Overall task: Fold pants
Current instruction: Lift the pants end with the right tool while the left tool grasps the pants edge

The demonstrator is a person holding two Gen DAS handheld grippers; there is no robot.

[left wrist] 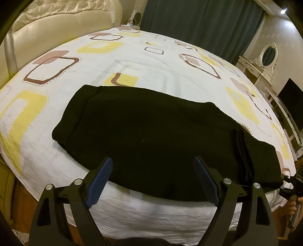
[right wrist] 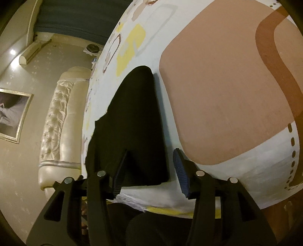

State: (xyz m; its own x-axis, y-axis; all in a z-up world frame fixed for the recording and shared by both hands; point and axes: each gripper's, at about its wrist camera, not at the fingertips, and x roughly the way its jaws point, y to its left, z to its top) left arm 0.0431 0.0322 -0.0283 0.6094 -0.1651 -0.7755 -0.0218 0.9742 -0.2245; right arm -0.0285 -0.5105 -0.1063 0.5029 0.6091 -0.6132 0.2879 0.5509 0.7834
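Because the black pants (left wrist: 151,132) are soft, limp cloth, I judge they will sag and slide unless pinched through all layers at the corners of an end. Nearest, the left gripper (left wrist: 151,179) hovers spread over their near edge; the right gripper (right wrist: 149,170), also spread, straddles their end corner. Beyond the pants stretches the patterned bedsheet (left wrist: 132,56). No readable writing shows.

You stand at a bed with a white sheet printed in yellow and brown squares (left wrist: 155,56). Behind it you see a cream tufted leather headboard (left wrist: 62,17), dark teal curtains (left wrist: 204,20), a white oval-mirrored dressing table (left wrist: 265,58) and a framed picture (right wrist: 13,115).
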